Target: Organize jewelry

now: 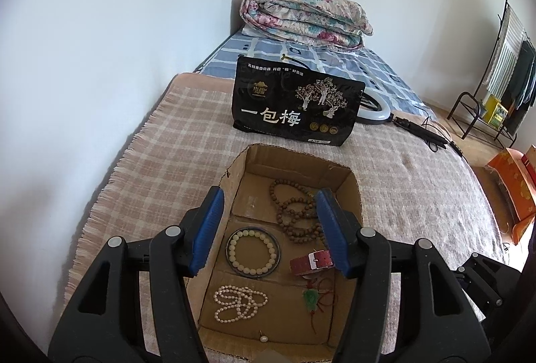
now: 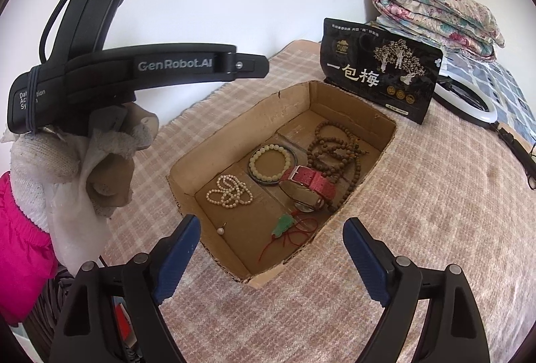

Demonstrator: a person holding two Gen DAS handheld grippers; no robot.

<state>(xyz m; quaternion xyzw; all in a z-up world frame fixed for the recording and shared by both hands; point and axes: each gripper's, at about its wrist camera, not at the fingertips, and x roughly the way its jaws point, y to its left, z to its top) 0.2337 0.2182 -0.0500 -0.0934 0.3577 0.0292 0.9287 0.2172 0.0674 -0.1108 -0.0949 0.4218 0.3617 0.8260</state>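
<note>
The left gripper hangs over the cardboard box, jaws apart and empty; the right gripper waits at its near edge, likewise apart. All jewelry, including the pearl necklace, seems boxed, so sorting looks nearly finished; any next move needs a gentle pinch.

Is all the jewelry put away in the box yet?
It looks nearly done. In the cardboard box lie the wooden bead strands, pale bead bracelet, pearl necklace, red-strap watch, green pendant and a single pearl. Nothing is in hand: the left gripper and right gripper are open and empty. No jewelry shows on the blanket outside the box, so little seems left.
</note>
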